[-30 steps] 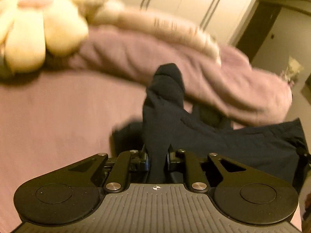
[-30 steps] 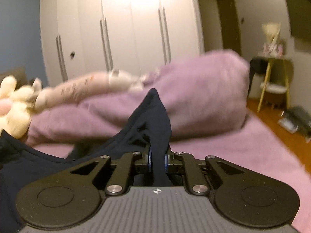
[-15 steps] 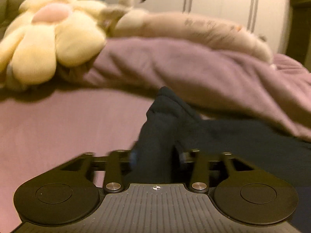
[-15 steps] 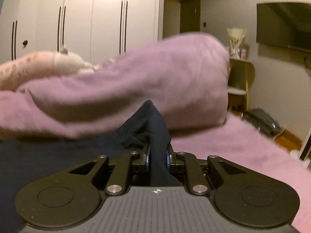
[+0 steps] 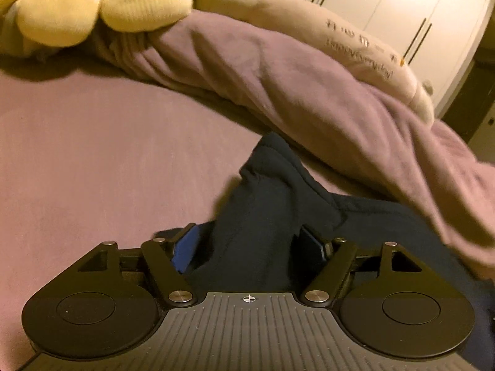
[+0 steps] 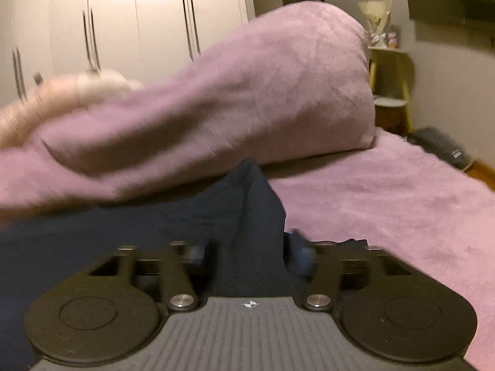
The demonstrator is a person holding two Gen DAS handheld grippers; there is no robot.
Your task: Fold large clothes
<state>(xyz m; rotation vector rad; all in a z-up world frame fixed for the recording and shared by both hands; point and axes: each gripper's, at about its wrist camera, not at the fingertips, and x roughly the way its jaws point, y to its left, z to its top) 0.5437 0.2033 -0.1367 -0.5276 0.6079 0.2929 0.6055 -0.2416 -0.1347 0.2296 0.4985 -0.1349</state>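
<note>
A dark navy garment (image 5: 272,204) lies on the purple bed sheet (image 5: 92,160). My left gripper (image 5: 250,241) is low over the bed with its jaws spread wide; a bunched fold of the garment stands loose between the blue pads (image 5: 185,244). In the right wrist view the same garment (image 6: 244,216) spreads to the left. My right gripper (image 6: 247,253) has its jaws apart too, with a fold of cloth standing between them.
A rolled purple duvet (image 5: 309,86) runs across the bed just beyond the garment, also in the right wrist view (image 6: 216,99). A yellow flower plush (image 5: 92,3) and a long beige plush (image 5: 355,34) lie on it. White wardrobes (image 6: 123,15) stand behind; a yellow side table (image 6: 389,86) is at right.
Both grippers have come down toward the bed and opened, letting go of the garment folds that they held shut one second ago. The garment now rests on the sheet.
</note>
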